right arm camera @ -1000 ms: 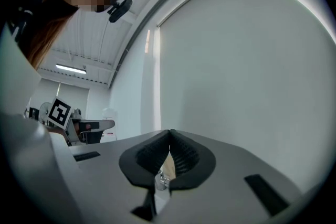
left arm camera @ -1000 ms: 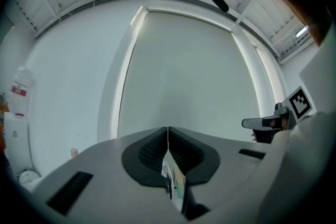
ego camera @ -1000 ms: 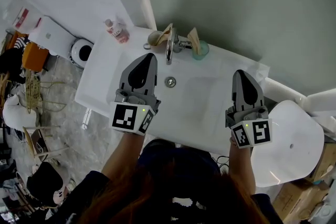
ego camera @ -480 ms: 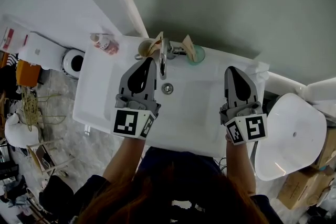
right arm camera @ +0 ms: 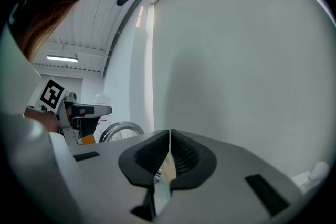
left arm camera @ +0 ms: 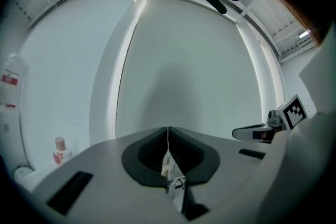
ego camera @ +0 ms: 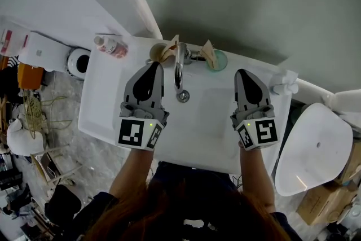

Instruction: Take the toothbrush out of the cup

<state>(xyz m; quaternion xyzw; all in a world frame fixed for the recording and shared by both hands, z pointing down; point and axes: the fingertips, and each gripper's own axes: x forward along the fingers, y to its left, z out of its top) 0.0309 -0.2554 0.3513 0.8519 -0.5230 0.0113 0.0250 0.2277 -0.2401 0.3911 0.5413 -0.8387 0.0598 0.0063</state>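
At the back of the white sink (ego camera: 107,99), two cups flank the faucet (ego camera: 179,68). A beige cup (ego camera: 158,52) holds a wooden toothbrush (ego camera: 171,45). A teal cup (ego camera: 218,60) holds another wooden toothbrush (ego camera: 207,51). My left gripper (ego camera: 154,64) (left arm camera: 168,128) is shut and empty, its tip just short of the beige cup. My right gripper (ego camera: 241,71) (right arm camera: 169,131) is also shut and empty, a little right of and short of the teal cup. Both point level at the wall. A beige brush end (right arm camera: 167,169) shows below the right gripper's jaws.
A pink bottle (ego camera: 110,46) (left arm camera: 61,149) stands on the sink's back left corner. The drain (ego camera: 182,96) lies between the grippers. A small white object (ego camera: 285,85) sits at the sink's right end. A white toilet (ego camera: 316,149) stands to the right; floor clutter lies at the left.
Both grippers have moved forward over the basin toward the cups at the back and sunk lower. Both stay shut.
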